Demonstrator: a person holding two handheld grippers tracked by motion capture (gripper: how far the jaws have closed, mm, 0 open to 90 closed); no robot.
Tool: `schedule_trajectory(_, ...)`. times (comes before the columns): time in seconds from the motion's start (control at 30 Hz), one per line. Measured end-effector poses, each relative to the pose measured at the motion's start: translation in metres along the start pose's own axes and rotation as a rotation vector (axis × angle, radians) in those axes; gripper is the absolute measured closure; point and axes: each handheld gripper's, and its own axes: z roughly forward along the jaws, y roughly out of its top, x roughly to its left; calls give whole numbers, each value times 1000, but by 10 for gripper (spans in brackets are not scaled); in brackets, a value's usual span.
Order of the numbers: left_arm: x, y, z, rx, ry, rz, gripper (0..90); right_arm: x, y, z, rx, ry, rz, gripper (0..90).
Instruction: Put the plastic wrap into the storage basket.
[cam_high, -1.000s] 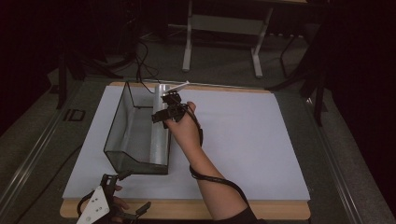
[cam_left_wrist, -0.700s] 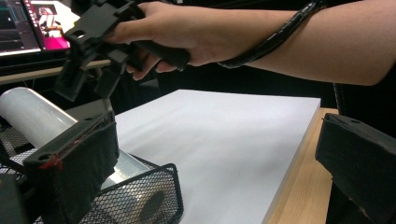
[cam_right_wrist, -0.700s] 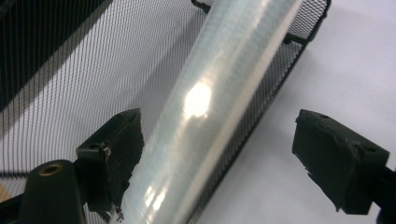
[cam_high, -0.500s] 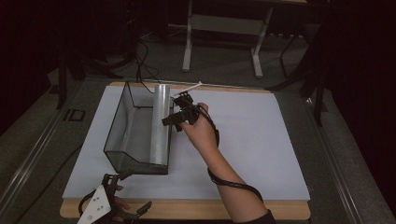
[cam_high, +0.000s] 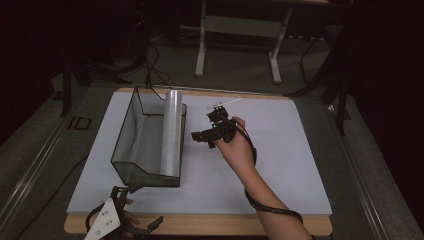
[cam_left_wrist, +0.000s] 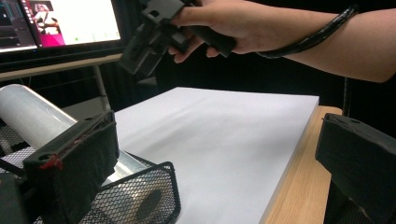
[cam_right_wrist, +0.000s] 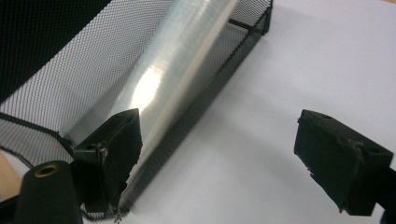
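Film roll (cam_high: 171, 131), glossy, likely slippery, stiff and light, lying along the right wall inside the mesh basket (cam_high: 131, 130): take mid-length; right gripper (cam_high: 202, 136) beside the basket, jaws wide, empty; left gripper (cam_high: 134, 210) below it, open, empty.

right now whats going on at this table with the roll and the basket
A person works with a gripper in each hand. A roll of clear film lies in the black mesh basket, resting along its right wall. The right gripper hangs just right of the basket above the white sheet, jaws open with nothing between them, having just opened wider. The left gripper sits at the table's near edge, jaws open and empty.
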Motion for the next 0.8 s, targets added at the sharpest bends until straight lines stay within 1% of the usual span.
schedule_trajectory(0.23, 0, 0, 0, -1, 0, -3, 0, -7, -20, -16, -27, -26, -28, 148)
schedule_trajectory(0.33, 0, 0, 1, 3, -2, 0, 0, -11, -28, -21, -42, -32, -32, 148)
schedule_trajectory(0.43, 0, 0, 0, 3, -3, 4, 0, -14, -36, -28, -68, -29, -35, 148)
schedule_trajectory(0.5, 0, 0, 0, 2, -2, -1, 0, -15, -41, -32, -79, -36, -47, 148)
schedule_trajectory(0.8, 0, 0, 2, 4, -3, -2, 0, -21, -67, -43, -104, -29, -75, 148)
